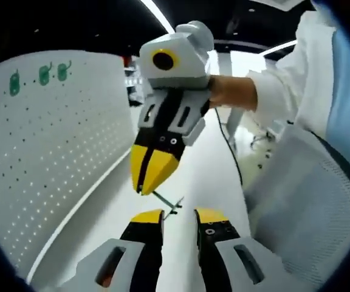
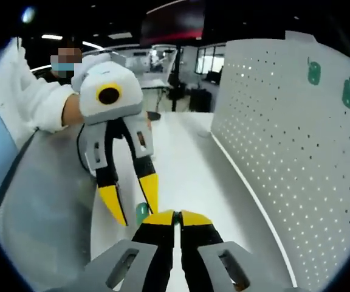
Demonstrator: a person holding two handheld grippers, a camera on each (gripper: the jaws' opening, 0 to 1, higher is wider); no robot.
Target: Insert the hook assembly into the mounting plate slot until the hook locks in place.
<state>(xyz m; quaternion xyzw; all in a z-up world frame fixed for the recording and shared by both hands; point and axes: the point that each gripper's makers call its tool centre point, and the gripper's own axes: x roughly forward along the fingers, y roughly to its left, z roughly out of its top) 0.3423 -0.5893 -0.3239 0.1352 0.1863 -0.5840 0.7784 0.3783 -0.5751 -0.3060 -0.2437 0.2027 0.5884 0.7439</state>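
The right gripper (image 1: pixel 154 182) has its jaws pinched on the hook assembly (image 1: pixel 168 202), whose thin wire pokes out toward five o'clock. The left gripper (image 2: pixel 132 210) hangs beside it, jaws spread and holding nothing. The white pegboard mounting plate (image 1: pixel 59 164) stands at nine o'clock, well apart. I'd keep that pinch firm and square the hook to a slot before pushing.
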